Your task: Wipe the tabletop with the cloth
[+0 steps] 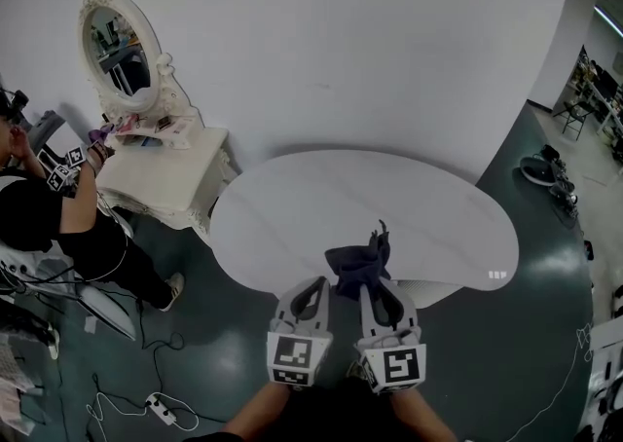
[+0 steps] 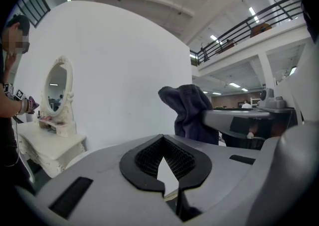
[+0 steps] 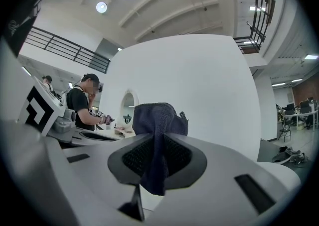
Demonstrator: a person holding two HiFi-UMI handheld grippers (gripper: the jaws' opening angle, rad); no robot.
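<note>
While another person (image 1: 49,216) busies themselves at the far left beside the one white dressing table (image 1: 165,182) with its single oval mirror (image 1: 119,46), nothing is being wiped yet. Moving right, the left gripper (image 1: 313,286) hangs at the near edge of the one white oval tabletop (image 1: 409,202); its jaws are closed together with nothing between them. Just beside it is the only cloth (image 1: 358,260), a dark blue terry rag. It is bunched up, over the table's near rim, and seems lifted clear of the surface. The right gripper (image 1: 375,289) has it pinched, with a fold caught between the pads, a tail drooping below them and the bulk mounded past the tips.

I judge the cloth to be light, soft and floppy, with no risk of damage. It will crumple and not spread, so a hold nearer one edge would let more of it lie flat on the table. That makes two grippers, one cloth and one table.
</note>
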